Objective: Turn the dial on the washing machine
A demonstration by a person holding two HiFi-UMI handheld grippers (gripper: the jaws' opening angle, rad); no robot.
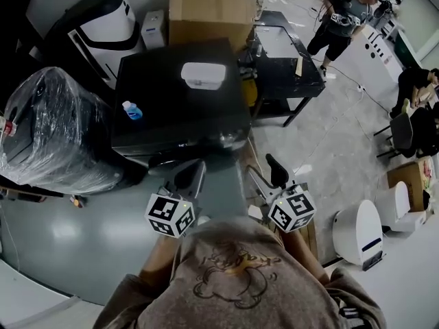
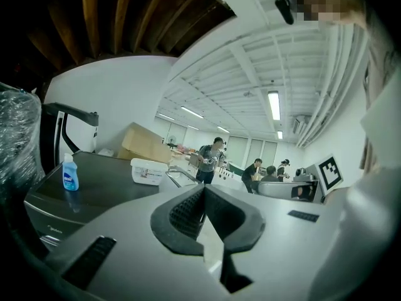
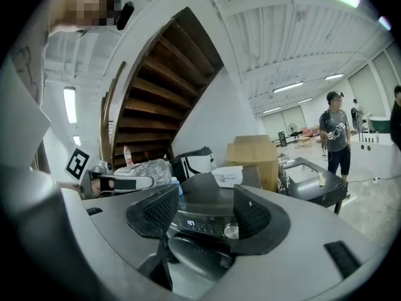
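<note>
Washer (image 1: 178, 94) stands just beyond both grippers. Its dial (image 3: 230, 231) sits on the control panel along the near edge. Right gripper (image 3: 205, 213): pads spread and empty, aimed at the panel. The dial lies ahead, in line with the gap and just inside the right pad, untouched. Left gripper (image 2: 204, 209): pads pressed together on nothing, aimed over the washer's top. The dial is a short round knob whose face points near and whose axis runs near–far. The right gripper appears better placed to advance straight onto it.
</note>
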